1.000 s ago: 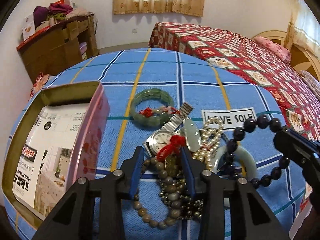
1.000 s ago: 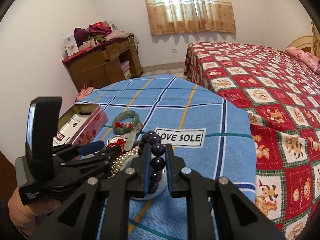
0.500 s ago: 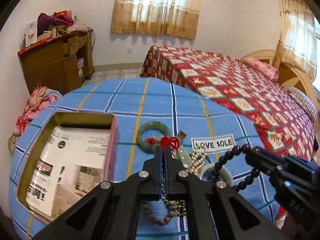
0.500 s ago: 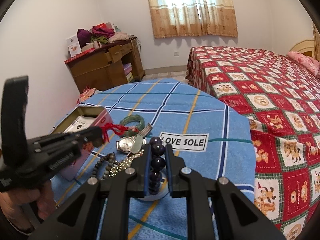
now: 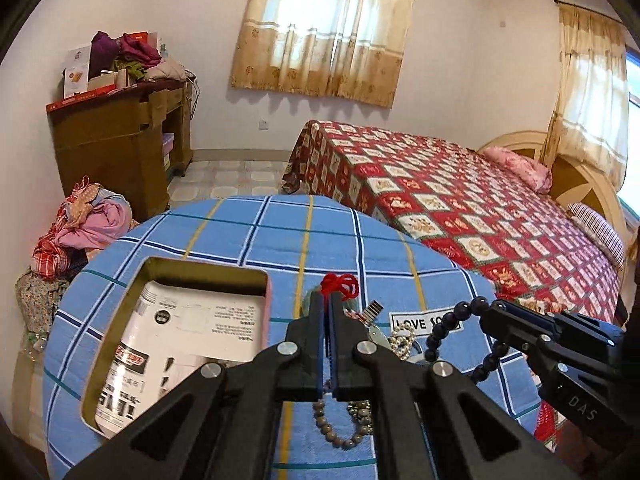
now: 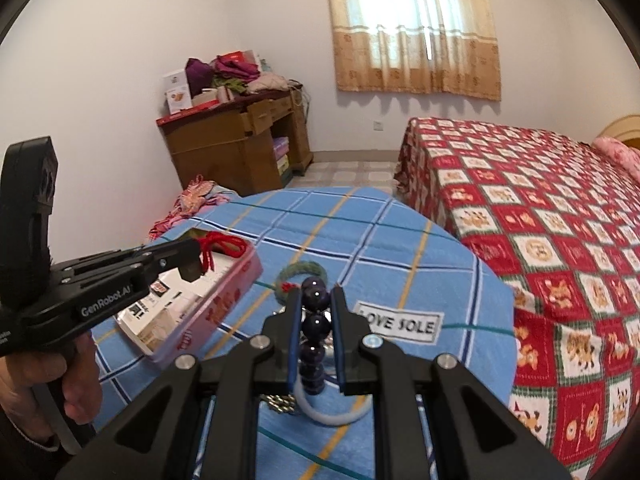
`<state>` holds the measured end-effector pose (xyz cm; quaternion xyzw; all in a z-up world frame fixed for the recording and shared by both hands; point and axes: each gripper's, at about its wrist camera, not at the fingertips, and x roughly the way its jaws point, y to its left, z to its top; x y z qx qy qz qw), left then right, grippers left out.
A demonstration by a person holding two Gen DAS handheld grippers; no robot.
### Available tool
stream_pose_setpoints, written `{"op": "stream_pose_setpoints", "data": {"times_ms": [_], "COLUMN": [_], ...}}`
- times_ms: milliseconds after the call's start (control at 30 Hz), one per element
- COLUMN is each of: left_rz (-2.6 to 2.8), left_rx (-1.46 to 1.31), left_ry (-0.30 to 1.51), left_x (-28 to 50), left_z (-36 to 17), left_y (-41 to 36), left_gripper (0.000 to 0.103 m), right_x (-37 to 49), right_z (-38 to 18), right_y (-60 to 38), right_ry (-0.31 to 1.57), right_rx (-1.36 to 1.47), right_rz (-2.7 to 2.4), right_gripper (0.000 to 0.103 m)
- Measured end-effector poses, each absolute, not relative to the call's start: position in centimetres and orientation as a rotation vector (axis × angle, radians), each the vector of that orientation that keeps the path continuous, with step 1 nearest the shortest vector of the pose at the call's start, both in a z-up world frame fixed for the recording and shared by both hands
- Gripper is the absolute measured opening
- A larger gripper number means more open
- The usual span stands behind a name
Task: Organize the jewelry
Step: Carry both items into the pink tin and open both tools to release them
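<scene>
Item one: a knotted red cord (image 5: 340, 285), looped and frayed, which my left gripper (image 5: 329, 304) is pinching between closed jaws above the open pink rectangular tin (image 6: 224, 300) on the blue checked cloth (image 5: 248, 232). Item two: a string of glossy dark purple round beads (image 6: 315, 322), which my right gripper (image 6: 316, 312) is clamping over the white ring bangle (image 6: 332, 414). Compared with a second ago, my left jaws are no longer spread over the jewelry pile but are holding the cord raised.
</scene>
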<state>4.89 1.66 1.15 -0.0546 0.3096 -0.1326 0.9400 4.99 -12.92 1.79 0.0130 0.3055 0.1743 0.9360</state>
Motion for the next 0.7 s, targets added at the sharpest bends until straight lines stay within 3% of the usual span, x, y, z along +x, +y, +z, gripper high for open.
{"op": "stream_pose_setpoints", "data": {"times_ms": [700], "left_rz": [-0.165], "left_rx": [-0.149], "left_ry": [0.626], "left_x": [7.2], "left_z": [1.2], "left_y": [9.6], "left_gripper": [0.001], "right_x": [9.4], "right_z": [2.8], "right_y": [-3.8], "right_ry": [0.616], "right_rx": [-0.074], "right_rz": [0.575], "right_gripper": [0.016]}}
